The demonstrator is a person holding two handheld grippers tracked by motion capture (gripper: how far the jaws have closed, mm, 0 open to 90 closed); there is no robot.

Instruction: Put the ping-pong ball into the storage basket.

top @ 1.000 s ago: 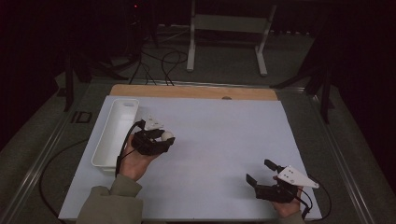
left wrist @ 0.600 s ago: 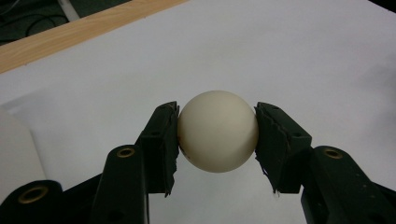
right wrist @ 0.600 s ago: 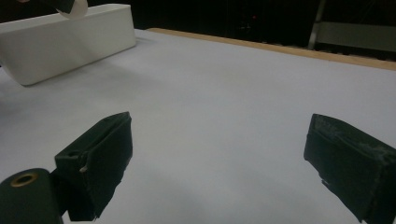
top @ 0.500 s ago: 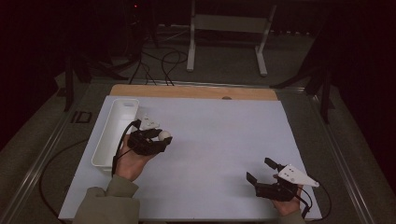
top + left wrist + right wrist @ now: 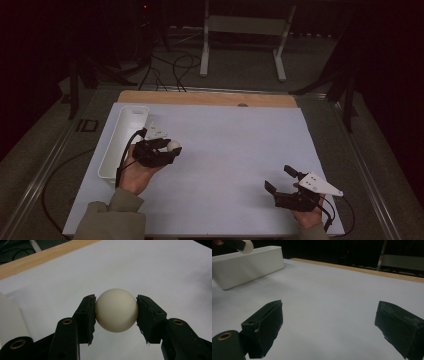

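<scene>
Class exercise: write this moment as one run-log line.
left gripper: shut on white ball, held above the sheet | right gripper: open, empty | white tray: at the table's left, beside the left gripper

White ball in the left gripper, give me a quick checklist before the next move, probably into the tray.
1. Grip: left gripper pads press both sides of the white ball: ok.
2. Ball centred between the pads: ok.
3. Ball lifted off the table: cannot tell.
4. White tray beside the left hand, within easy reach: ok.
5. Tray has room for the ball: cannot tell, its inside is hard to see.
6. Right gripper open and well away from the path: ok.
</scene>
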